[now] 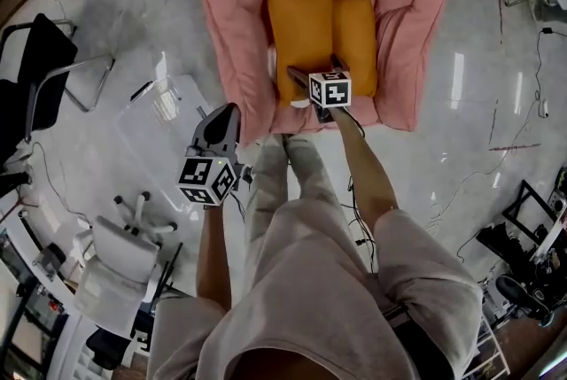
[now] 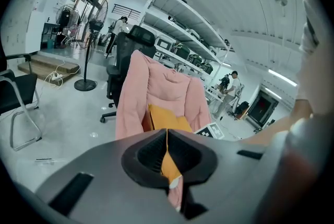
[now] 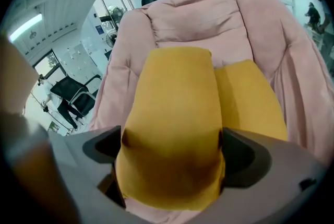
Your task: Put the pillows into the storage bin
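Risks pinching only the near end of the orange pillow, resting beside a second pillow on the pink chair, and losing it on lifting, while reaching steeply down with the right gripper spread wide astride it and holding the left gripper closed, empty, low.

Can't see lower edge of pillow btwn rt gripper fingers, hidden behind gripper body. Can't tell pad contact. Seeing only part of 2nd pillow, right of fingers. Losing chair back beyond fingers to top edge, head view.
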The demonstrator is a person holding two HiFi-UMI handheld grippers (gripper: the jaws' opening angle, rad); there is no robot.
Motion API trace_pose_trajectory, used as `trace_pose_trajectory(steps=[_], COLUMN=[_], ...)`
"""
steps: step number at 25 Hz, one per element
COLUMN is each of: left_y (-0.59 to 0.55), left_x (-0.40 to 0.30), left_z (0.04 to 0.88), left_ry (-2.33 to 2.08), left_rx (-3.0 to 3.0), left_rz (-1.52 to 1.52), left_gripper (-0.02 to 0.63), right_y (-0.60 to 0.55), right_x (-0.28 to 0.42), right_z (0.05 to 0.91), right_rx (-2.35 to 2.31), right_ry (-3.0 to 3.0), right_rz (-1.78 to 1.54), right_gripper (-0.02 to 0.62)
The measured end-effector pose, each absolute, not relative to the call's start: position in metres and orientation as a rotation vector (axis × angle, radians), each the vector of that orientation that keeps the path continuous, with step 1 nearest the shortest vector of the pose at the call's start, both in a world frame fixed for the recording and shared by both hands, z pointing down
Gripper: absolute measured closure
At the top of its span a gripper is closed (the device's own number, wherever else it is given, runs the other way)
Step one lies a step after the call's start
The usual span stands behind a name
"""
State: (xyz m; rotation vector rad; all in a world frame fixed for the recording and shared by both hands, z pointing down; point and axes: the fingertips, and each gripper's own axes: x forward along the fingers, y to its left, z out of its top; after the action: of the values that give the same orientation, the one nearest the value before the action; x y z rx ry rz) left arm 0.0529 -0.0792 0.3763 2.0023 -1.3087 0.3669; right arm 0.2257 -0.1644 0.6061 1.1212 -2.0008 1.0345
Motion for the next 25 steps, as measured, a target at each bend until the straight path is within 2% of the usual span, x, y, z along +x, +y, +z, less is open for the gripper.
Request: trace_pose_trajectory(steps=[14, 16, 19, 22, 25], left_y=[-0.07, -0.065, -0.061, -0.058, -0.054], left_x=[0.027, 0.027, 0.029, 0.029, 0.031], left_z=[0.395, 0.395, 0.392, 0.387, 0.38], left_ry=[-1.355, -1.359, -1.364, -1.375, -1.395], left_rx=[1.951, 1.946, 1.948, 1.952, 1.957], left_rz=[0.318, 0.316, 0.311, 0.304, 0.291], left_gripper=[0.591, 0.591, 0.591, 0.591, 0.591], right_y=[-0.187, -0.185, -0.179, -0.174, -0.166], right_x=[0.2, 0.198, 0.205, 0.211, 0.213], right_z=[0.649, 0.643, 0.628, 0.614, 0.59], right_rx=[1.031, 1.009, 1.015, 1.022, 1.002], right_ry=[-1.93, -1.949, -1.991, -2.019, -2.078], right_rz=[1.072, 1.065, 1.037, 1.001, 0.95], right_gripper=[0.024, 0.088, 0.149, 0.188, 0.193])
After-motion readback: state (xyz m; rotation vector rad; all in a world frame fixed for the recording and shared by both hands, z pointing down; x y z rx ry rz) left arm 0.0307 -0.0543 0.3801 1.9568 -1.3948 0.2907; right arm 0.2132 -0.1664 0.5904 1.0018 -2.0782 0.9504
